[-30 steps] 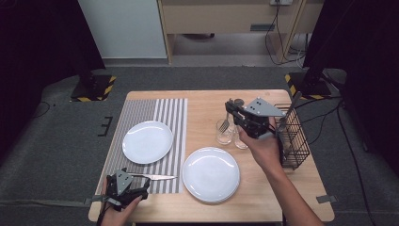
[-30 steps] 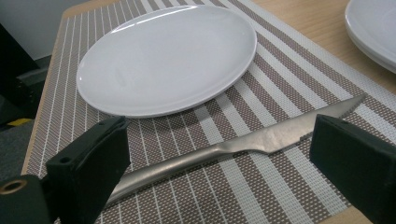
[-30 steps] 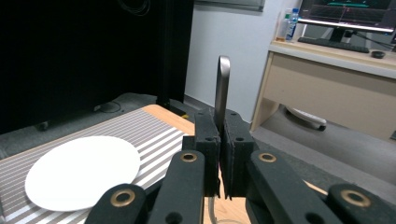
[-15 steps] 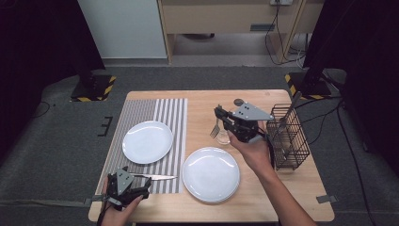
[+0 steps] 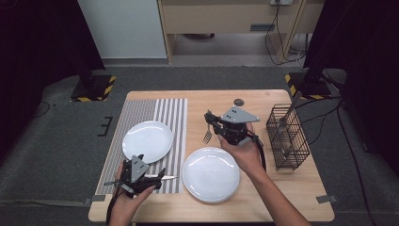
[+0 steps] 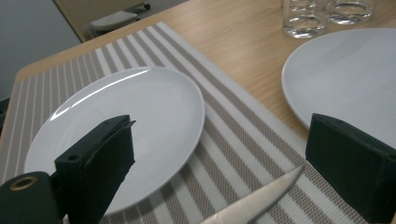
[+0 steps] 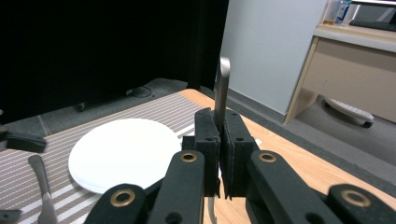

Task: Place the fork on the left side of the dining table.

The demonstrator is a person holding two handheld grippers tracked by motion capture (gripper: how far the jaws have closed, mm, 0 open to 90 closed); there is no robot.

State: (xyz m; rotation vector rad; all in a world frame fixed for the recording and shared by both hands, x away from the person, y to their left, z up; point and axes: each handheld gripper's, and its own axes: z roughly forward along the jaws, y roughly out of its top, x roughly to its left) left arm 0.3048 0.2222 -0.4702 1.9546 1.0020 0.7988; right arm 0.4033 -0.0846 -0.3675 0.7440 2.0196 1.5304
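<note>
Dark floor surrounds a light wooden table (image 5: 282, 188) seen from above, with a grey striped placemat (image 5: 162, 113) on its left part. Taking that placemat as the landmark: a white plate (image 5: 147, 140) rests on it, and a second white plate (image 5: 210, 173) sits on bare wood just off its right edge. Well to the placemat's right stands a black wire basket (image 5: 288, 136) with utensils inside. At the placemat's near edge the left gripper (image 5: 155, 178) hovers with its jaws spread apart; in the left gripper view a knife (image 6: 254, 201) lies on the stripes between the jaws, neither pad touching it, and two glasses (image 6: 303, 18) stand on the wood beyond the placemat. Right of the placemat, above the far rim of the second plate, the right gripper (image 5: 210, 123) has its jaws clamped on a fork (image 5: 207, 135), tines hanging downward; in the right gripper view the fork's handle rises from between the closed pads.
</note>
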